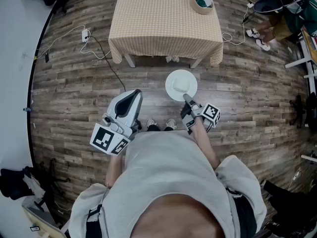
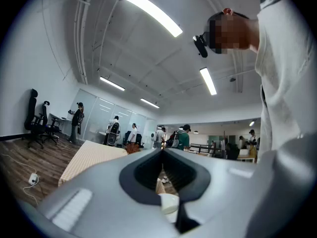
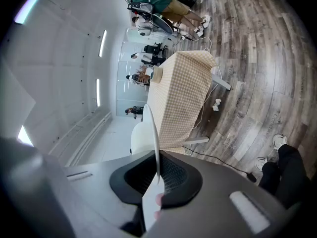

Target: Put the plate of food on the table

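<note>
A white plate [image 1: 181, 85] with a pale lump of food on it is held level above the wooden floor, a short way in front of the table [image 1: 166, 19] with the checked cloth. My right gripper [image 1: 188, 102] is shut on the plate's near rim. In the right gripper view the plate [image 3: 154, 133] runs edge-on out of my right gripper [image 3: 157, 175], with the table [image 3: 181, 98] beyond it. My left gripper [image 1: 133, 95] hangs left of the plate, shut and empty. In the left gripper view my left gripper [image 2: 162, 153] has its jaws together.
A bowl [image 1: 202, 3] with something green stands on the table's far right corner. Cables and a power strip [image 1: 85, 33] lie on the floor left of the table. A seated person [image 1: 277, 26] and chairs are at the upper right. Several people stand far off.
</note>
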